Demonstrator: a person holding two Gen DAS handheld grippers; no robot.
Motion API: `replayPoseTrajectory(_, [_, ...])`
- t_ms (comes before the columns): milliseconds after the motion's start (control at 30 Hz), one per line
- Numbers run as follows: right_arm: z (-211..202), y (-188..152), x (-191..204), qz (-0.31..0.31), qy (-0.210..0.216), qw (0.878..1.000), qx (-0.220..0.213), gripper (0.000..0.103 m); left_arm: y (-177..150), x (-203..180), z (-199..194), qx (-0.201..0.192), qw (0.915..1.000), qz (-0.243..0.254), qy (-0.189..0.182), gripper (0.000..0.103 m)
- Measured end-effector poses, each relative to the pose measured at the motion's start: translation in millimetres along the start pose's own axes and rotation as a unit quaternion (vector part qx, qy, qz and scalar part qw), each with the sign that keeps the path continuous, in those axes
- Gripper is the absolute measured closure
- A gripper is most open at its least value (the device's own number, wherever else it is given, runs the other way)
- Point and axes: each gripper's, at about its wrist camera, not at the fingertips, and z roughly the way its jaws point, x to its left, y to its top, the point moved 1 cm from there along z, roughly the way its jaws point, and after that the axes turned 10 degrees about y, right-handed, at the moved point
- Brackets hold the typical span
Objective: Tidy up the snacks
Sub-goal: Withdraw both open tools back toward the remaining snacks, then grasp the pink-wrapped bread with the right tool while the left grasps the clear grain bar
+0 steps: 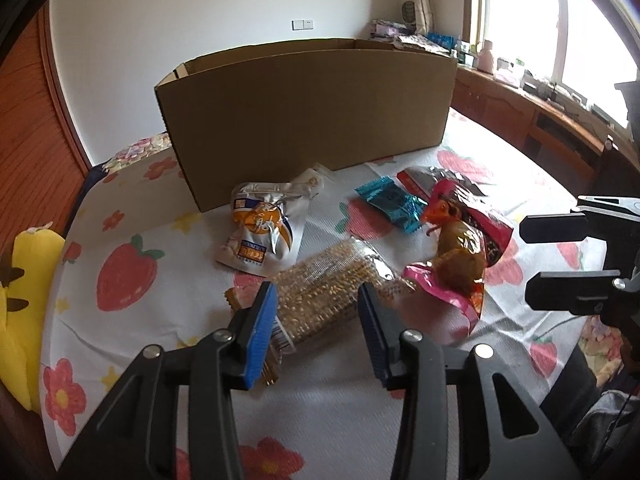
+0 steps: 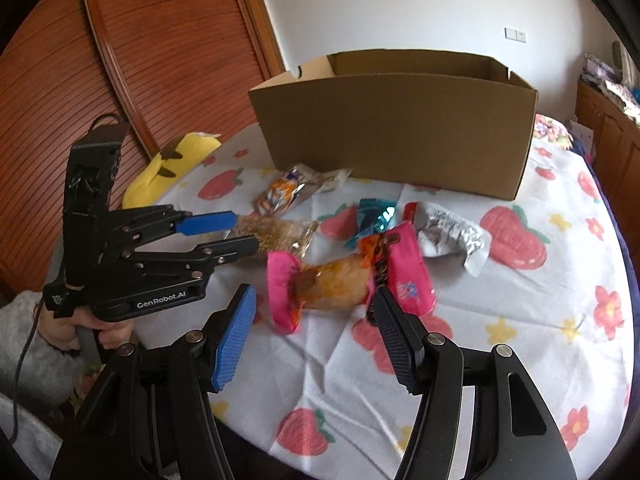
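Several snack packs lie on a strawberry-print cloth before an open cardboard box (image 1: pixel 304 108) (image 2: pixel 396 136). My left gripper (image 1: pixel 316 296) (image 2: pixel 244 234) is open, its fingers on either side of a clear pack of golden grain bars (image 1: pixel 328 288) (image 2: pixel 276 232). My right gripper (image 2: pixel 314 306) (image 1: pixel 528 260) is open just in front of a pink pack with a brown chicken leg (image 2: pixel 344 276) (image 1: pixel 460 252). A white and orange pouch (image 1: pixel 260 232) (image 2: pixel 280 194), a teal pack (image 1: pixel 392 202) (image 2: pixel 374 212) and a silver and red pack (image 2: pixel 452 232) (image 1: pixel 434 180) lie nearer the box.
A yellow plush toy (image 1: pixel 20 300) (image 2: pixel 172 166) lies at the cloth's left edge. A wooden slatted door (image 2: pixel 140 60) stands behind it. A wooden cabinet with clutter (image 1: pixel 540 108) runs under the window on the right.
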Motion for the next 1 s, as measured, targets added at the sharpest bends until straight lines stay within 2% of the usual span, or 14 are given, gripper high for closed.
replayPoseTrajectory(167, [4.5,-5.4,3.3,0.005,0.009,1.000,0.006,0.040,0.4,-0.2,-0.1,0.000,0.9999,0.013,0.006,0.058])
replayPoseTrajectory(500, [17.1,-1.8,-8.7,0.041,0.026,0.999,0.010,0.040,6.8,20.4,-7.0,-0.006,0.9999,-0.009,0.007,0.058])
replayPoseTrajectory(833, [28.5,15.1,-18.2,0.049,-0.003,0.999,-0.003,0.040,13.9,29.9,-9.3,-0.023,0.9993,-0.028,0.007,0.058])
replayPoseTrajectory(1000, [39.0,19.7,-15.9,0.025,-0.052,0.998,0.002,0.042,15.1,28.1,-5.6,-0.022,0.9994,-0.027,0.008,0.058])
